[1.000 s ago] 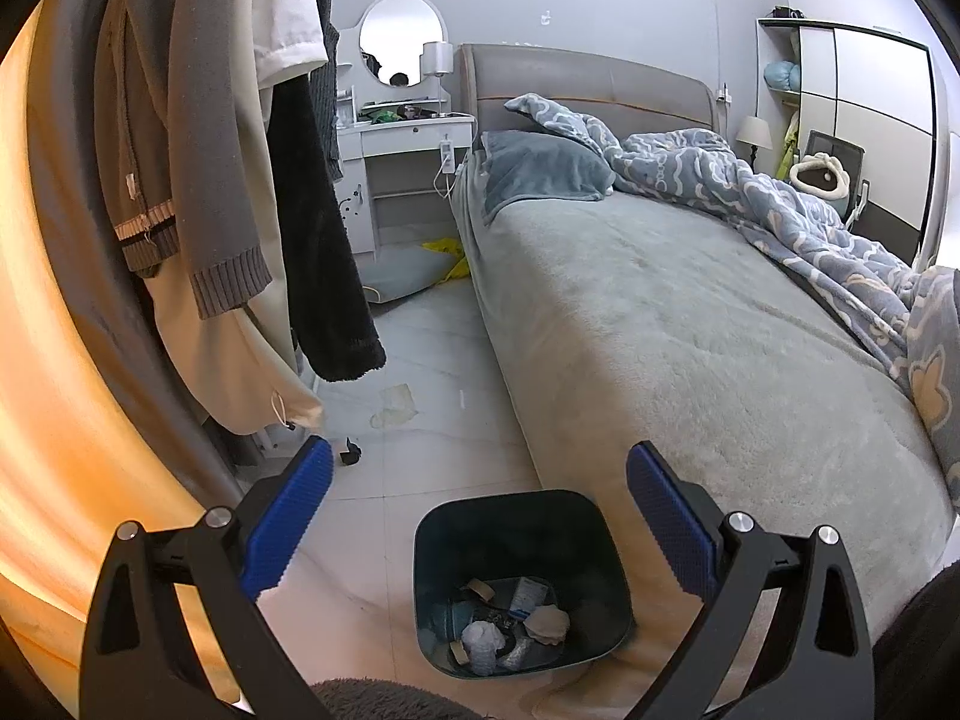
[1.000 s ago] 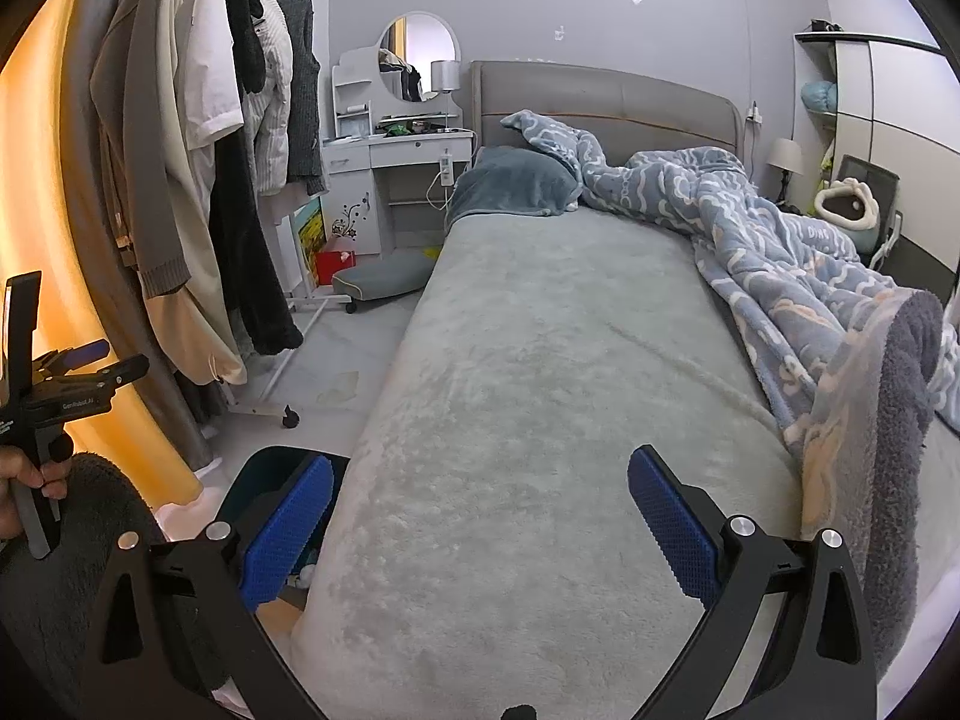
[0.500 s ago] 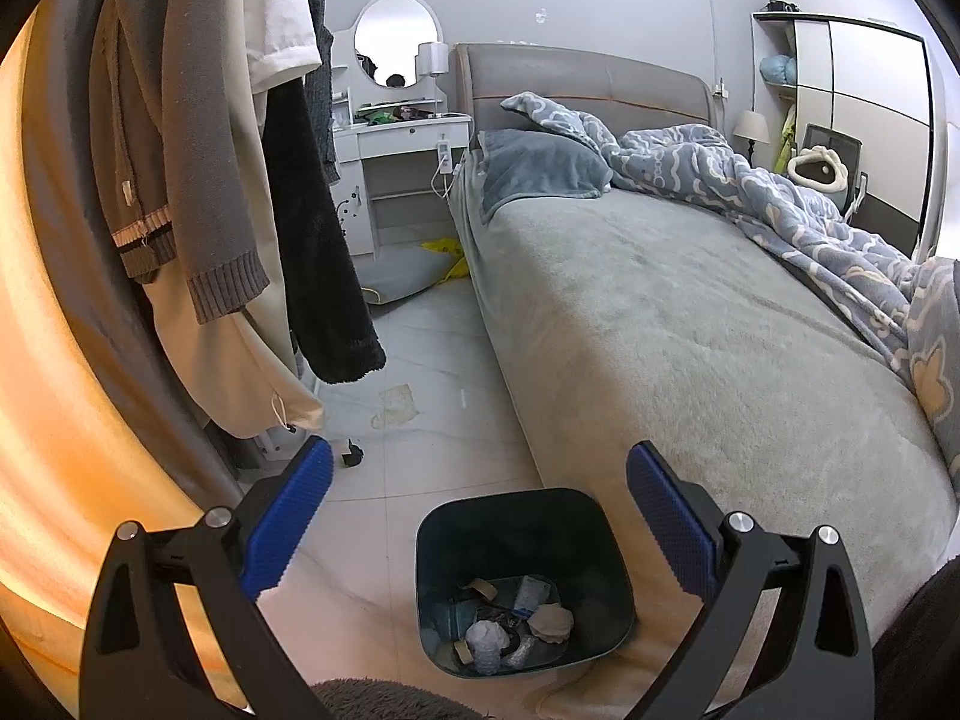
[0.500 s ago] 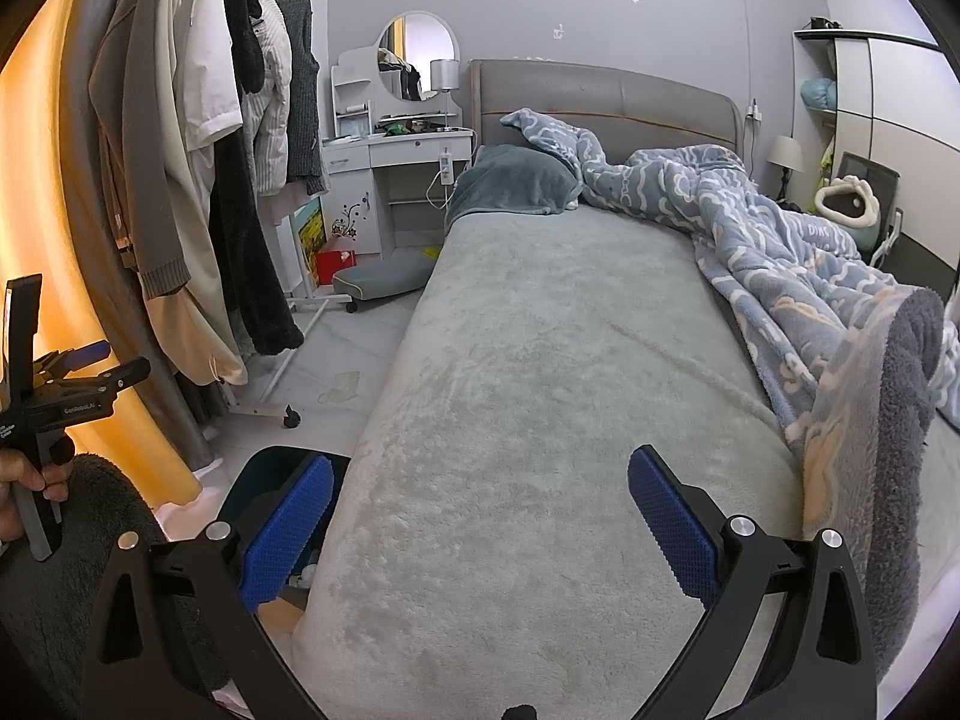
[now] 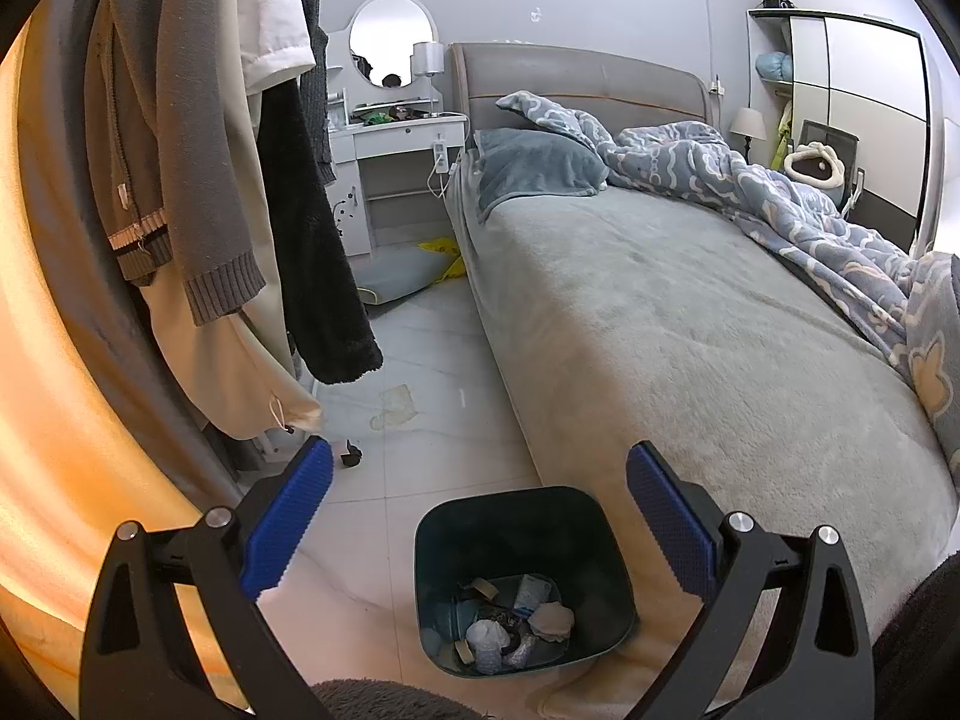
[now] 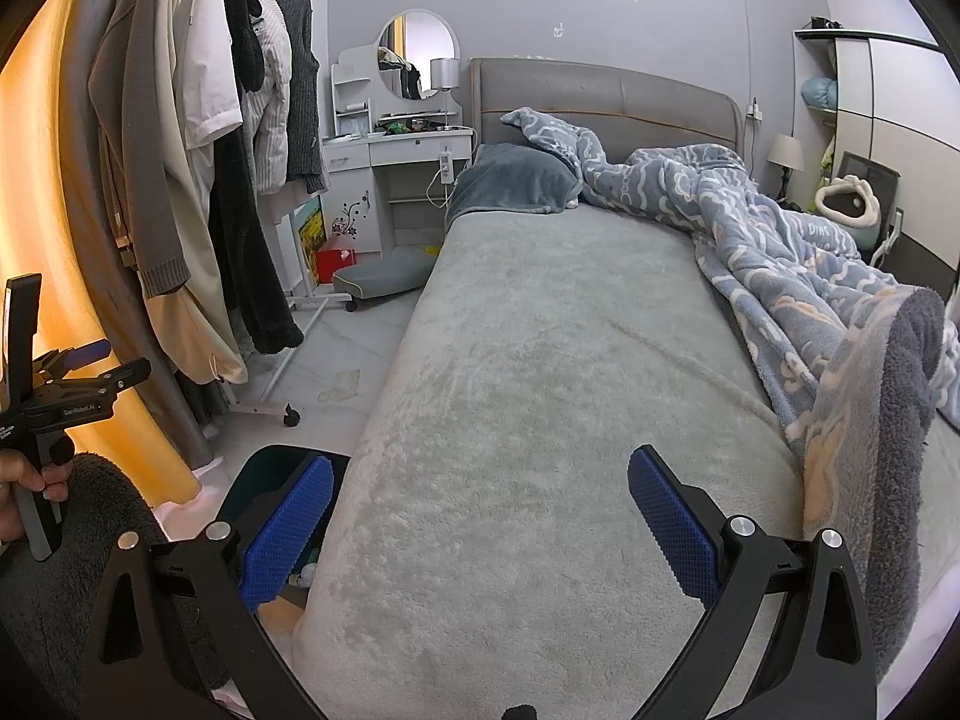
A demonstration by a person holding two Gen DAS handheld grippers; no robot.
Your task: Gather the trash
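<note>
A dark teal trash bin (image 5: 594,534) stands on the white floor beside the bed, holding several crumpled pieces of trash (image 5: 516,618). My left gripper (image 5: 480,516) is open and empty, hovering above the bin. A flat scrap (image 5: 394,407) lies on the floor farther ahead. My right gripper (image 6: 480,522) is open and empty over the grey bed (image 6: 540,360); the bin (image 6: 264,468) shows partly behind its left finger. The left gripper (image 6: 72,384) also shows at the left edge of the right wrist view.
A rack of hanging clothes (image 5: 228,180) on castors stands at the left by an orange curtain (image 5: 42,360). A blue patterned blanket (image 6: 780,252) is heaped on the bed's right. A white dressing table (image 5: 396,180) and a grey cushion (image 5: 396,276) are at the back.
The left wrist view has shifted slightly; both grippers stay open and empty. The right gripper has hardly moved.
</note>
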